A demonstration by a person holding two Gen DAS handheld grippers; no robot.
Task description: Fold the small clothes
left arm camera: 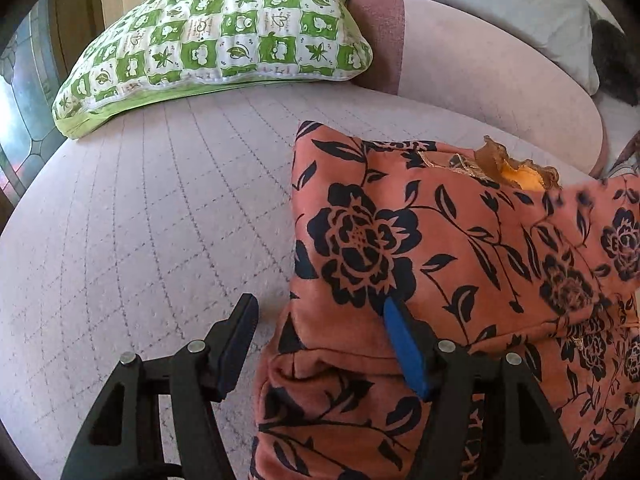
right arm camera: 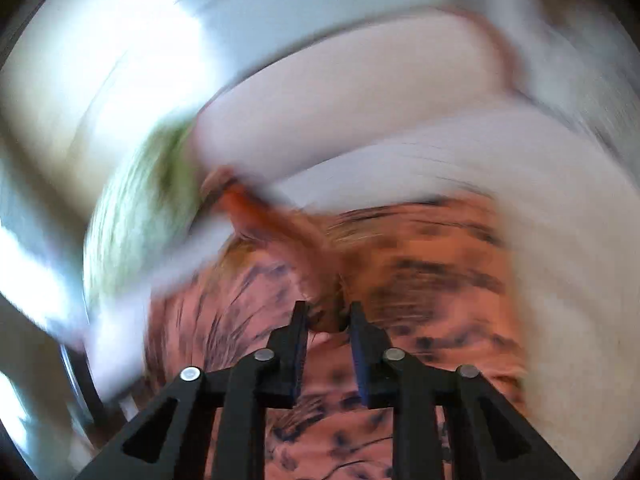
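Observation:
A salmon garment (left arm camera: pixel 460 248) with black flowers lies part-folded on the pale pink quilted bed (left arm camera: pixel 140 220); an orange lining with a frilled edge (left arm camera: pixel 516 174) shows at its top. My left gripper (left arm camera: pixel 320 302) is open and straddles the garment's left edge. One finger (left arm camera: pixel 240 328) is over bare quilt, and the blue-padded finger (left arm camera: pixel 404 344) rests on the cloth. The right wrist view is badly blurred. There my right gripper (right arm camera: pixel 328 308) stands narrow, with a bunched fold of the same garment (right arm camera: pixel 420 280) pinched between its tips.
A green-and-white checked pillow (left arm camera: pixel 216 40) lies at the head of the bed, next to a long pink bolster (left arm camera: pixel 480 72). Behind the bolster are white bedding (left arm camera: pixel 520 8) and something dark (left arm camera: pixel 612 60). A leaded glass pane (left arm camera: pixel 24 120) is at the far left.

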